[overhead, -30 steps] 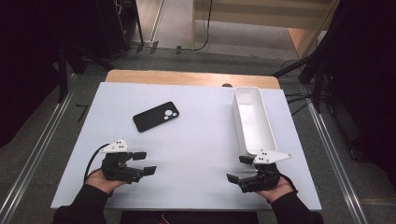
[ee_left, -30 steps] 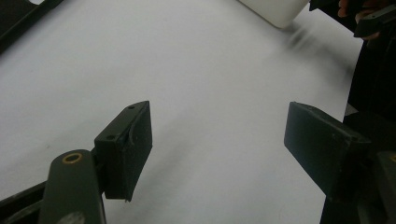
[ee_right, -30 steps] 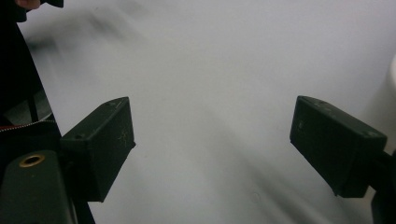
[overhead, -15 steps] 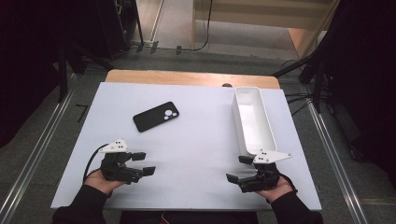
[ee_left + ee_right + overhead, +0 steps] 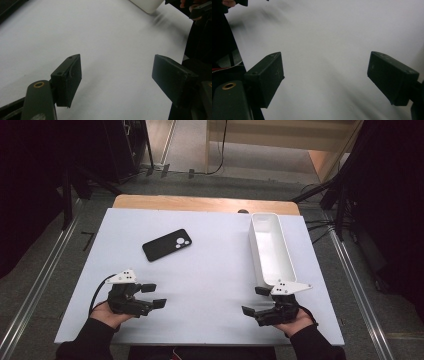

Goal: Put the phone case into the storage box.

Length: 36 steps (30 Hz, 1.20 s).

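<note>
A black phone point(image 5: 166, 244) lies face down, at a slant, on the white table point(image 5: 210, 270), left of centre. A long white bin point(image 5: 272, 249) stands along the right side, its near corner point(image 5: 147, 5) showing in the left gripper view. My left gripper point(image 5: 154, 295) rests near the front left edge, open, with bare table between its pads point(image 5: 68, 78). My right gripper point(image 5: 255, 301) sits near the front right, just in front of the bin's near end, open and holding nothing, its pads point(image 5: 265, 77) wide apart.
A wooden strip point(image 5: 205, 204) runs along the table's far edge. Metal rails point(image 5: 40, 285) flank the table on both sides. Cables point(image 5: 320, 225) trail on the floor at the right. Dark stands rise at the back left.
</note>
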Tool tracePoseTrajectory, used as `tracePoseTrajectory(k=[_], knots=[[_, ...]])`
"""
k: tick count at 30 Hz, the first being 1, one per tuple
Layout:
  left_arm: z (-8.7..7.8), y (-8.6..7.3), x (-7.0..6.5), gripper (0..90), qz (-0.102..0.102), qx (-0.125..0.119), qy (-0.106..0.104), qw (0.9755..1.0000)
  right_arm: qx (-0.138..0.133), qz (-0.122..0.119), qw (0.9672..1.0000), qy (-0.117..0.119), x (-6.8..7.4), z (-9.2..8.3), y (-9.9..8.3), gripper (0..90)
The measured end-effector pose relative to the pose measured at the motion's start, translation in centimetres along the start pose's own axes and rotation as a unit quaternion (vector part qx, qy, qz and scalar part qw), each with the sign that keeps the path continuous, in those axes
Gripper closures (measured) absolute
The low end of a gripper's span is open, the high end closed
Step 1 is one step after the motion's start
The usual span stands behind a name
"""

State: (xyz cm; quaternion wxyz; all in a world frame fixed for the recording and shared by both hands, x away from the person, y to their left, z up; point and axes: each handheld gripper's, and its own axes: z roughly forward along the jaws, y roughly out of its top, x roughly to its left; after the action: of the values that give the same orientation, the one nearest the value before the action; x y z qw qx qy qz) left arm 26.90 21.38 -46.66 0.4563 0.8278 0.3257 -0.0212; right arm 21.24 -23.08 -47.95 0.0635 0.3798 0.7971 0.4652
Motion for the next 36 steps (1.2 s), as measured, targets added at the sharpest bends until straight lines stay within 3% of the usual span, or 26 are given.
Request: tracePoseTrajectory(k=[20,24,36], knots=[[-0.2,0.0,0.2,23.5,-0.005,0.001,0.01,0.9999,0.002,-0.002,1.0,0.001,0.0,0.0,0.0,12.2],[-0.8,0.3,0.3,23.6,0.001,-0.016,0.049,0.9987,0.001,-0.002,1.0,0.001,0.0,0.0,0.0,12.2],[-1.7,0.3,1.8,23.6,-0.024,-0.023,0.075,0.9966,0.0,-0.003,1.0,0.0,0.0,-0.1,0.0,12.2]])
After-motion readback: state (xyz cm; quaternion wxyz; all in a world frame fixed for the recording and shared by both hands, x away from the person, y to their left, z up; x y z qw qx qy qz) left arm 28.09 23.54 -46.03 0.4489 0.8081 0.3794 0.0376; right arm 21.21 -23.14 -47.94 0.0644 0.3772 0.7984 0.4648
